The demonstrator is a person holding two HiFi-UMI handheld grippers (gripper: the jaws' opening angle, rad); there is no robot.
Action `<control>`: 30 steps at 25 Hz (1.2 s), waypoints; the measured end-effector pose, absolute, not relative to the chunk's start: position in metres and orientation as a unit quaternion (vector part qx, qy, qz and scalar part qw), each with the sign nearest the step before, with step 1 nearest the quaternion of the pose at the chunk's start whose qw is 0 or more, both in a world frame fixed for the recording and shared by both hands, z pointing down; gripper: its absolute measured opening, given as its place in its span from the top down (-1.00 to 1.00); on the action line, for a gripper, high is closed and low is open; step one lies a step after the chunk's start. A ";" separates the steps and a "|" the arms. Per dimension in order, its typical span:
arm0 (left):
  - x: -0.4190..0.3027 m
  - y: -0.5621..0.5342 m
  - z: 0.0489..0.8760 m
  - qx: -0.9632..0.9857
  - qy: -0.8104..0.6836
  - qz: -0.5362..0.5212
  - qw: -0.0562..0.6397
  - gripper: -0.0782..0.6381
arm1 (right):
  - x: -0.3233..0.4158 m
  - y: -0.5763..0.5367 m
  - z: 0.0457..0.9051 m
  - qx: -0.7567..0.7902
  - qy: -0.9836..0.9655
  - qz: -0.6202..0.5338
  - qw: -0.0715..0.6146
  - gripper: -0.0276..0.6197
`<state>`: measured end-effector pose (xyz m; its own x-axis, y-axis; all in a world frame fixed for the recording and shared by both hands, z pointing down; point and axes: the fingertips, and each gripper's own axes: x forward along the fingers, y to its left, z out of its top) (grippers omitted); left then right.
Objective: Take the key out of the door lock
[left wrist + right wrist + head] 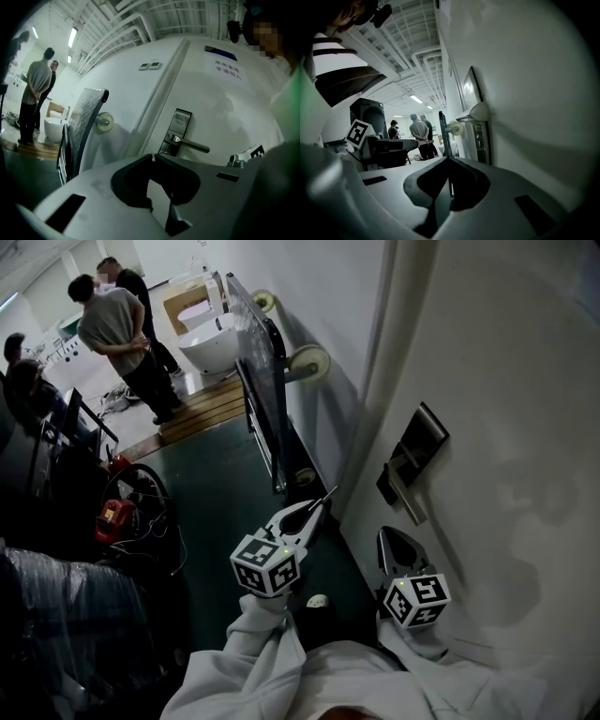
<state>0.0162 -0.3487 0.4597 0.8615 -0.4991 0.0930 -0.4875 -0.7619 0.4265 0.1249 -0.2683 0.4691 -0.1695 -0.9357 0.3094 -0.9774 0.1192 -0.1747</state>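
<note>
We see the left gripper (314, 508) in the air in front of the white door (506, 427), on the side of the door's edge where the pale frame runs. Its two fingers are pressed together at the tips. A thin pale metal key (326, 495) sticks out from between them and points up toward the door edge. In the left gripper view only a small bright sliver shows where the tips meet. The key is out of the lock and touches neither the door nor the lock.

The dark rectangular lock plate (417, 448) sits on the door near this same edge, and a silver lever handle (408, 501) comes out from it. The key is near the plate but clearly apart from it, on the frame side.

The right gripper (386, 533) hangs close to the door surface, just under the lever handle. Its fingers are fully closed on each other with nothing between them. In its own view the handle passes above the closed tips.

Far behind, near the top left corner of the head view, two people (117, 324) stand beside a white toilet (208, 343).
</note>
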 end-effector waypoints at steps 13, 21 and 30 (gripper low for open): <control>0.003 -0.319 0.464 0.949 -0.301 0.049 0.076 0.70 | 0.123 -0.263 0.465 0.643 -0.748 0.147 0.069 0.75; 0.001 -0.313 0.474 0.947 -0.301 0.043 0.104 0.70 | 0.127 -0.260 0.460 0.650 -0.746 0.133 0.065 0.75; 0.003 -0.312 0.475 0.946 -0.303 0.043 0.110 0.70 | 0.130 -0.261 0.460 0.654 -0.742 0.133 0.065 0.76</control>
<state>0.0031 -0.3125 0.4751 0.8122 -0.5643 0.1478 -0.5832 -0.7918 0.1817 0.1301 -0.2606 0.4603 -0.1363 -0.9530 0.2704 -0.9876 0.1095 -0.1121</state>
